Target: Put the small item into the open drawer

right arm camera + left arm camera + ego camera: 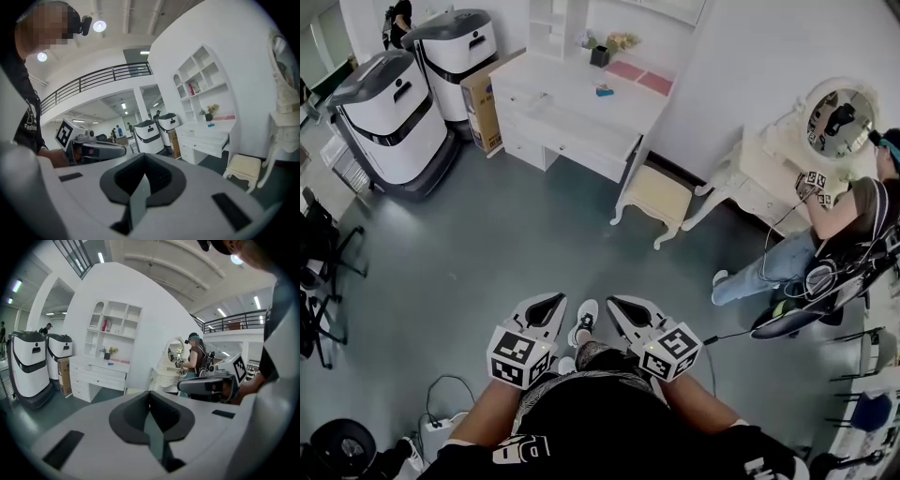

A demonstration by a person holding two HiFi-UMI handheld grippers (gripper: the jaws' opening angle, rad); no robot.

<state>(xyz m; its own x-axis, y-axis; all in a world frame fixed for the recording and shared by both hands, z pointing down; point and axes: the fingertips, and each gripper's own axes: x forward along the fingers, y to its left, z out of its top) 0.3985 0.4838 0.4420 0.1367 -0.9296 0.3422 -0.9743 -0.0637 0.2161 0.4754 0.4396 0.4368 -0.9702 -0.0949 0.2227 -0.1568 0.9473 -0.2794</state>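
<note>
Grey floor [516, 244] runs to a white desk [546, 75] with its drawer [577, 127] open. The blue item [605, 91] lies on the desktop. Far from it, the left gripper [549, 303] and right gripper [623, 306] hover with jaws closed and empty.

- Desk [623, 89]: against the far wall; shelf unit [555, 23] on its back left part.
- Small item [605, 91]: on the desk top, near the middle.
- Open drawer [581, 127]: pulled out of the desk front, before the item.
- Stool [656, 195]: on the floor at the desk's right front corner.
- Cardboard box [478, 98]: just left of the desk, between it and two machines [394, 122].
- Vanity table [759, 178]: far right, mirror [839, 117] on it, a person [834, 225] beside it.
</note>
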